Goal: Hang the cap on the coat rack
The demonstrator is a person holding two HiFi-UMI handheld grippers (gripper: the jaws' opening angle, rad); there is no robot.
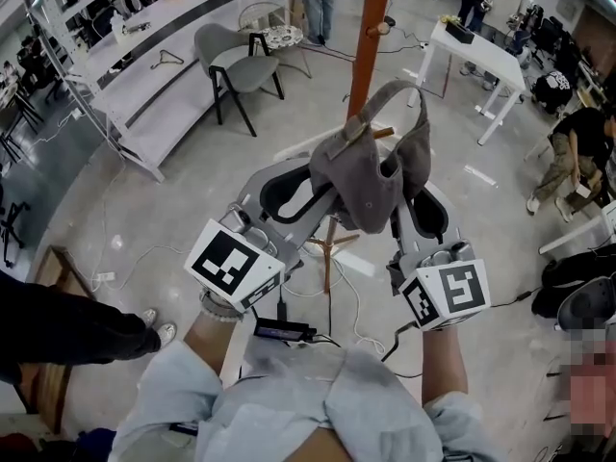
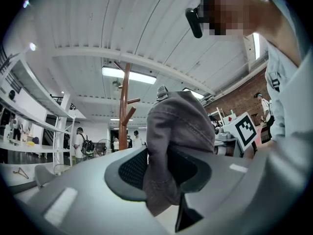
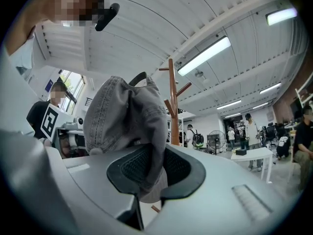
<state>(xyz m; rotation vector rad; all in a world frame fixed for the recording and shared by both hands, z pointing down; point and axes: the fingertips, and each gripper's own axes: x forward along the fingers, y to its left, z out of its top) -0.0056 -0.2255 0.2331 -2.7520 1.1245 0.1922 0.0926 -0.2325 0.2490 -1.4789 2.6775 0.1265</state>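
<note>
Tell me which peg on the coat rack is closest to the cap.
The lower peg, poking out right beside the cap under its strap loop. The upper peg, knob-tipped, sits much farther up the pole.

Cap (image 1: 371, 176) sits betw. L tongs (image 1: 289, 195) and R tongs (image 1: 423, 215), pinched in both, just in front of rack (image 1: 366, 46) pole. Chair (image 1: 236, 65) behind-left of rack, shelf (image 1: 144, 94) further left. Table (image 1: 476, 61) behind-right. Rack base on floor (image 1: 192, 200), below cap.
</note>
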